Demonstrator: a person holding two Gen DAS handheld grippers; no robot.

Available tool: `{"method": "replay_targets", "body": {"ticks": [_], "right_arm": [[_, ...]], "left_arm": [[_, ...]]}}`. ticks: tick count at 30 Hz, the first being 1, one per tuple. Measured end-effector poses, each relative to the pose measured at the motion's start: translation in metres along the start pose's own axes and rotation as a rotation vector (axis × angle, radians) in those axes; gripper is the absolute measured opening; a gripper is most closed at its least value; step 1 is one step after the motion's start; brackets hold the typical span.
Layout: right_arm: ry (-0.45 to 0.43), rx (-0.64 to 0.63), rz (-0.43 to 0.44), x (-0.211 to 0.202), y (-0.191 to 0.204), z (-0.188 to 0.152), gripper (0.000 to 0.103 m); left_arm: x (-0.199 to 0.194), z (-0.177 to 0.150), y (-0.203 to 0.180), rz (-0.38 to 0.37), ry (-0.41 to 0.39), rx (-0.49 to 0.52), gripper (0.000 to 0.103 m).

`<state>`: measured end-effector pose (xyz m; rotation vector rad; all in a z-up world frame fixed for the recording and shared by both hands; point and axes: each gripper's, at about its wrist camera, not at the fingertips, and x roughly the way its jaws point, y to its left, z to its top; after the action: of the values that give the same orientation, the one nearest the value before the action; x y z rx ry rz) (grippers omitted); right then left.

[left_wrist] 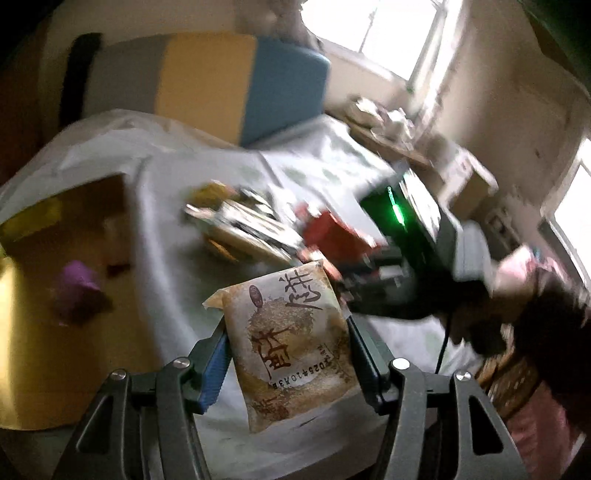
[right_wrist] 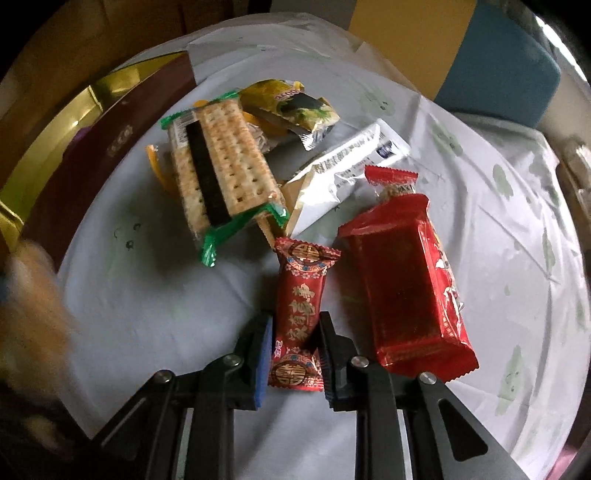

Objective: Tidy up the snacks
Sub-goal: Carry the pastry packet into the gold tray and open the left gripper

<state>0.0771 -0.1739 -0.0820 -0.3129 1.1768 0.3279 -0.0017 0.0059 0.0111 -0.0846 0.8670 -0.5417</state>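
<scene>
The left gripper (left_wrist: 286,354) clamps a tan snack packet (left_wrist: 291,350) above the white tablecloth (left_wrist: 166,229); the background is motion-blurred. The right gripper (right_wrist: 295,349) pinches a small red candy (right_wrist: 299,317) lying on the cloth, beside a large red pack (right_wrist: 402,284). Beyond, a cracker pack (right_wrist: 221,173) partly hides other wrappers.

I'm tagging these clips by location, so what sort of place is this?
Probably a room in a home: a table under a plastic tablecloth, a colour-block cushioned seat behind it, and windows in a scuffed plaster wall.

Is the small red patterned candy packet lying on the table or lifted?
Cannot tell: the small red patterned candy packet sits between the right gripper fingers, above the white tablecloth.
</scene>
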Motion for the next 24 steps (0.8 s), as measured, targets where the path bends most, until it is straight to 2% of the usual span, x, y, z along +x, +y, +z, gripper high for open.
{"method": "replay_targets", "body": {"ticks": [2,7,11,17,18,21,24], "right_arm": [[-0.003,-0.008,-0.007,0.001,0.004,-0.001,0.023],[-0.007,-0.023,-0.018,0.000,0.012,-0.004,0.023],[-0.011,-0.039,-0.029,-0.001,0.019,-0.007,0.023],[-0.011,-0.050,-0.034,-0.001,0.021,-0.008,0.023],[-0.011,-0.050,-0.034,-0.001,0.022,-0.009,0.023],[-0.012,-0.046,-0.032,0.000,0.022,-0.009,0.024],[-0.012,-0.049,-0.031,0.000,0.021,-0.009,0.024]], "left_arm": [[-0.014,0.006,0.019,0.022,-0.033,-0.075,0.061],[-0.025,0.009,0.088,0.184,-0.019,-0.301,0.061],[-0.027,0.002,0.123,0.221,-0.007,-0.433,0.061],[-0.001,0.003,0.129,0.192,0.057,-0.462,0.063],[0.001,0.001,0.128,0.197,0.055,-0.467,0.064],[0.002,-0.002,0.123,0.229,0.046,-0.440,0.074],[0.001,-0.004,0.120,0.241,0.052,-0.417,0.074]]}}
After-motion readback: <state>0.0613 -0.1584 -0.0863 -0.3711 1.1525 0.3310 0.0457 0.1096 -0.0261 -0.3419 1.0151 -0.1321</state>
